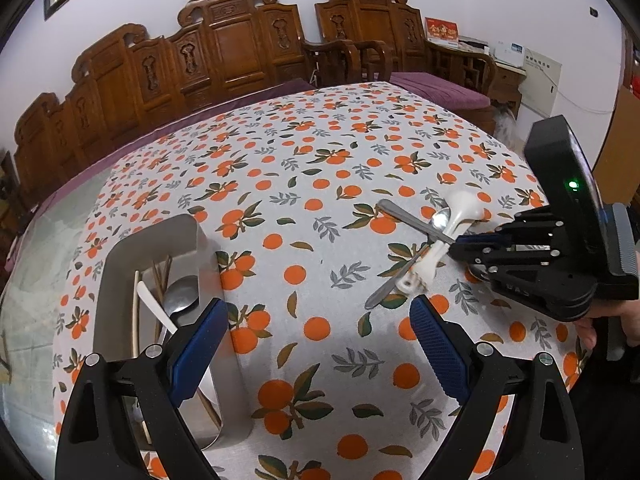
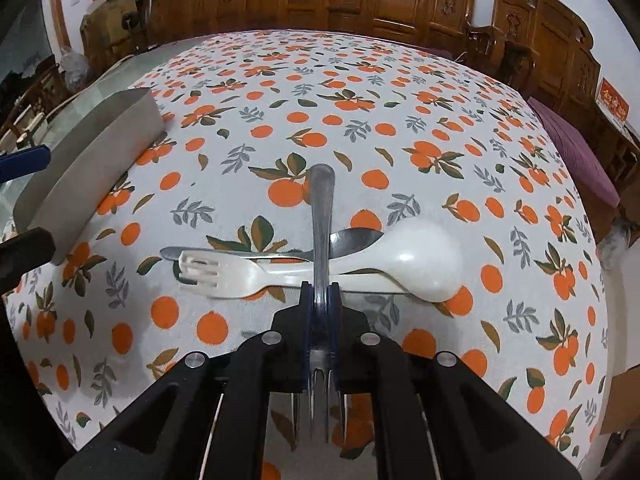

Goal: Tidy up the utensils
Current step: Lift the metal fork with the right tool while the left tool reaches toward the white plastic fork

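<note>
My right gripper (image 2: 320, 290) is shut on a metal fork (image 2: 323, 208). Its handle points away from the camera and its tines point back under the gripper. The fork crosses over a white plastic fork (image 2: 224, 272), a white spoon (image 2: 416, 260) and a metal spoon (image 2: 356, 240) lying on the tablecloth. In the left wrist view the right gripper (image 1: 454, 246) reaches this pile from the right, and the held fork's handle (image 1: 400, 212) sticks out to the left. My left gripper (image 1: 318, 316) hangs open over bare cloth with nothing between its fingers, beside a steel utensil holder (image 1: 116, 264).
The holder (image 2: 92, 160) lies at the table's left side and contains chopsticks (image 1: 160, 276), a white utensil and a metal spoon (image 1: 182, 296). An orange-print cloth (image 1: 312, 168) covers the table. Carved wooden chairs (image 1: 240, 48) stand behind it, and a hand shows at the right edge.
</note>
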`<control>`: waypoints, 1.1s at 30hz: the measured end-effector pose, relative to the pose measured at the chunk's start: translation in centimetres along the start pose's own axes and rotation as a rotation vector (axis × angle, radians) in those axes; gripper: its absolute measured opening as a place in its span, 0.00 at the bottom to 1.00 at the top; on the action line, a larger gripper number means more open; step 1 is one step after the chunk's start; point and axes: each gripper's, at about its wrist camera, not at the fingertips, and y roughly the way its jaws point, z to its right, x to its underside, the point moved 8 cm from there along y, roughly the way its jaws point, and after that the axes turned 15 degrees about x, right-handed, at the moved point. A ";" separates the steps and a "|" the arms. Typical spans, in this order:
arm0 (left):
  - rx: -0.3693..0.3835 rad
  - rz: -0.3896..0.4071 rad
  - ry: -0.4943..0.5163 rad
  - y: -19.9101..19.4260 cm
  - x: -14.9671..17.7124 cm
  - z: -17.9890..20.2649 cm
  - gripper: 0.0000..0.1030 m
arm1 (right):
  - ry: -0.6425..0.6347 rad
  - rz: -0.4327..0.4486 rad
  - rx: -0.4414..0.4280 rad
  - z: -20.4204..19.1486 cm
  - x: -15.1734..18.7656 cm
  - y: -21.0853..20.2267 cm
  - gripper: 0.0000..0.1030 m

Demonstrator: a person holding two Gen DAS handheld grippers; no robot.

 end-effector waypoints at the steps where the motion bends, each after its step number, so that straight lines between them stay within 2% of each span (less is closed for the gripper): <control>1: 0.001 -0.001 -0.001 0.0 0.0 0.0 0.86 | -0.003 -0.002 0.007 0.0 -0.1 0.2 0.10; 8: 0.002 -0.007 -0.001 0.2 0.1 0.1 0.86 | -0.015 -0.003 0.026 -0.3 -0.8 0.9 0.13; 11: 0.001 -0.008 0.000 0.2 0.1 0.1 0.86 | 0.008 -0.013 0.006 0.0 -1.2 1.2 0.17; 17: -0.006 -0.022 0.005 0.7 0.5 0.2 0.86 | 0.013 -0.018 -0.008 0.0 -1.5 1.4 0.19; 18: -0.005 -0.022 0.004 0.7 0.5 0.2 0.86 | 0.011 -0.020 -0.010 0.0 -1.6 1.4 0.18; 19: -0.004 -0.021 0.005 0.7 0.5 0.2 0.86 | 0.008 -0.020 -0.013 -0.1 -1.6 1.4 0.12; 20: -0.001 -0.021 0.004 0.7 0.4 0.2 0.86 | 0.006 -0.021 -0.015 -0.1 -1.5 1.3 0.10; 22: 0.007 -0.018 0.004 0.8 0.3 0.5 0.86 | 0.003 -0.016 -0.019 -0.1 -1.5 1.1 0.09; 24: 0.015 -0.018 0.005 0.8 0.1 0.8 0.86 | 0.016 0.014 -0.021 0.1 -1.8 0.5 0.09; 28: 0.031 -0.016 0.037 0.9 -1.0 1.6 0.86 | 0.119 0.120 -0.029 2.7 -3.3 -2.6 0.08; 33: 0.048 -0.034 0.105 2.2 -2.9 2.3 0.86 | 0.167 0.120 -0.009 5.4 -3.2 -2.5 0.08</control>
